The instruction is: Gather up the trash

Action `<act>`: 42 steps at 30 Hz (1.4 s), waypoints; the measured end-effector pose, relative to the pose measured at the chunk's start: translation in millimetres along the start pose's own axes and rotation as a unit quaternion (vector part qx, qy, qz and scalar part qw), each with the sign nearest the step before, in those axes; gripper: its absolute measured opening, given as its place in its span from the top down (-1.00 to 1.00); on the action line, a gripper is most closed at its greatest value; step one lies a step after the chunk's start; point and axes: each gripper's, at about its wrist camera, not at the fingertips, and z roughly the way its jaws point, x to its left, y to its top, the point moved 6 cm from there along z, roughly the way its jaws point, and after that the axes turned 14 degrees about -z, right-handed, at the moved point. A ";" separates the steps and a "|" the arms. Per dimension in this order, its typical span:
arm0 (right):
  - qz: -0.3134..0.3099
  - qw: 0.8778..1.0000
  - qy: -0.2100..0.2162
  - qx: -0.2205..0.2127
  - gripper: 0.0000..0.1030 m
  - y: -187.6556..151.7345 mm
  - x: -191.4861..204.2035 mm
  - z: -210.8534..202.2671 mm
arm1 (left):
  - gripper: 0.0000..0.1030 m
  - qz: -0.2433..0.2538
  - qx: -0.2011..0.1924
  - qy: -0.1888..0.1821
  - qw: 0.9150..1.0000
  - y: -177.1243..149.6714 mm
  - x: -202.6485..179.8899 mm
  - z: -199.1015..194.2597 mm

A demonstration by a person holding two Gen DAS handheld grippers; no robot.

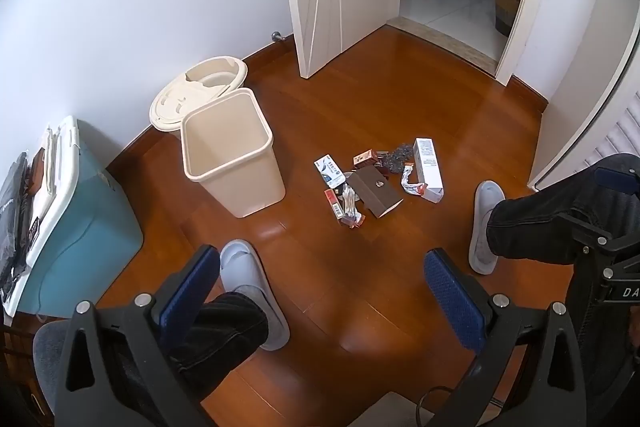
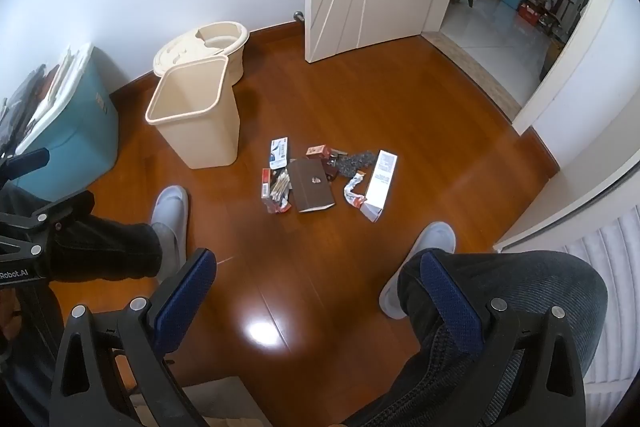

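On glossy wood floor (image 1: 360, 99), crumpled trash (image 1: 376, 183), square plastic bin (image 1: 236, 167)

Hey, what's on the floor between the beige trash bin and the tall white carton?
The rest of the litter: between the beige trash bin and the white carton lie a brown box, cotton swabs and small packets, clearest in the left wrist view.

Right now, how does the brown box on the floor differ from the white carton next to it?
The brown box is dark, wide and flat, with a small emblem on top; the white carton is pale, long and narrow, with printed text. The brown box sits mid-pile among small wrappers; the white carton lies at the pile's right edge. Both lie flat on the wooden floor, untouched.
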 end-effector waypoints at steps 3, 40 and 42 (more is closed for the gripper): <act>0.001 1.000 0.000 0.001 -1.00 -0.2 -0.7 -0.1 | -1.00 0.000 0.003 0.000 1.000 1.7 2.6 0.4; -0.001 1.000 0.003 0.005 -1.00 -0.9 0.1 2.7 | -1.00 0.002 -0.013 0.008 1.000 9.1 1.3 2.5; -0.001 1.000 0.006 0.005 -1.00 -0.3 1.0 3.7 | -1.00 -0.002 -0.003 0.003 1.000 8.9 1.6 5.1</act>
